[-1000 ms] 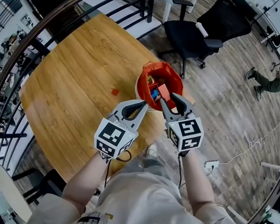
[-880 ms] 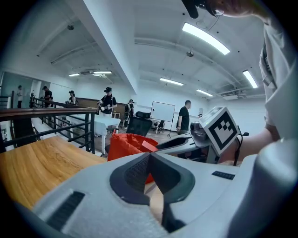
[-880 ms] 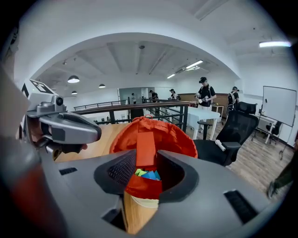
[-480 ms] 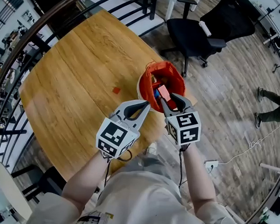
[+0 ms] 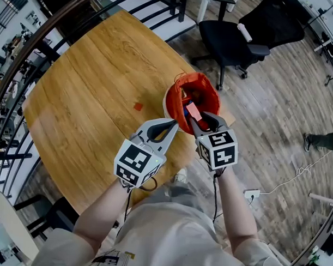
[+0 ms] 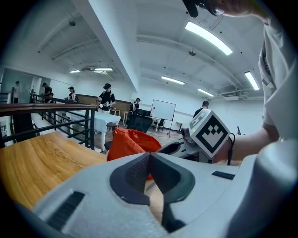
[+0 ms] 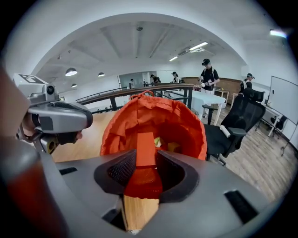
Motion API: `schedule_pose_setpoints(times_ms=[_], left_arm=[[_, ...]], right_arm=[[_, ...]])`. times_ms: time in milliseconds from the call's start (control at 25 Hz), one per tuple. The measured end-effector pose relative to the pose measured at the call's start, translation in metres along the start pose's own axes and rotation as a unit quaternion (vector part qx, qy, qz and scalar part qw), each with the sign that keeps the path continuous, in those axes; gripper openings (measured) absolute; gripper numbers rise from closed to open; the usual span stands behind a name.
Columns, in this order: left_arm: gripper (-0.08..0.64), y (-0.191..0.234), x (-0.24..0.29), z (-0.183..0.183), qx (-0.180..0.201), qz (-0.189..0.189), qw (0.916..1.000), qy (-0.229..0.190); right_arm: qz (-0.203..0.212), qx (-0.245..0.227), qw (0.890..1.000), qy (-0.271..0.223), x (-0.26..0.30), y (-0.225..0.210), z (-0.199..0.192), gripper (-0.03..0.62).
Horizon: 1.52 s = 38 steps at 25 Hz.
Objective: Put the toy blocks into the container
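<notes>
**Orange-red block (image 7: 145,148) is held at the mouth of the orange container (image 5: 176,91) by the right gripper (image 5: 198,118).**

The block is clamped upright between the right gripper's jaws, just above the container's open top, and other blocks (image 7: 172,147) are seen inside. The left gripper (image 5: 172,123) is seen with its jaws closed on nothing, just beside the container's near wall. One small red block (image 5: 137,107) is seen lying on the wooden counter (image 5: 85,110), apart from the container.

right gripper (image 7: 146,157) clamps red block (image 7: 145,145) over orange container (image 7: 188,123) mouth (more blocks (image 7: 173,147) inside)
</notes>
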<state>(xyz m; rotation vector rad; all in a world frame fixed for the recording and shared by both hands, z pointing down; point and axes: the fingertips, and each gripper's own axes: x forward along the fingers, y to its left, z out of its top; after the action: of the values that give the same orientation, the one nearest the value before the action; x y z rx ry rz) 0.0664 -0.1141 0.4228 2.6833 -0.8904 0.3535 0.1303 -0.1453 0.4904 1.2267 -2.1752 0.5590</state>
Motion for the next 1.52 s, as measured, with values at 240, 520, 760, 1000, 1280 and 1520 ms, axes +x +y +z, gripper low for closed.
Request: schedule_pose_setpoints(times_ms=[240, 520, 760, 1000, 1280, 1520], left_arm=[[0.012, 0.004, -0.001, -0.001, -0.004, 0.0, 1.0, 0.004], [0.012, 0.006, -0.003, -0.008, -0.009, 0.005, 0.9999, 0.008], [0.012, 0.01, -0.008, -0.004, -0.008, 0.013, 0.9999, 0.007], [0.012, 0.007, -0.016, 0.007, -0.002, 0.016, 0.9999, 0.001], [0.012, 0.006, -0.026, 0.021, 0.005, 0.027, 0.9994, -0.019], [0.012, 0.002, -0.044, 0.034, 0.021, 0.04, 0.9983, -0.036]], right_arm=[[0.005, 0.009, 1.0, -0.001, 0.003, 0.0, 0.002, 0.143], [0.002, 0.009, 1.0, 0.001, 0.004, -0.001, 0.0, 0.143], [-0.004, 0.011, 1.0, -0.001, 0.001, -0.002, 0.001, 0.143], [-0.011, 0.011, 1.0, -0.021, -0.011, -0.002, 0.012, 0.141], [-0.014, 0.013, 0.998, -0.062, -0.036, 0.003, 0.026, 0.086], [-0.011, 0.008, 0.995, -0.103, -0.07, 0.017, 0.045, 0.074]])
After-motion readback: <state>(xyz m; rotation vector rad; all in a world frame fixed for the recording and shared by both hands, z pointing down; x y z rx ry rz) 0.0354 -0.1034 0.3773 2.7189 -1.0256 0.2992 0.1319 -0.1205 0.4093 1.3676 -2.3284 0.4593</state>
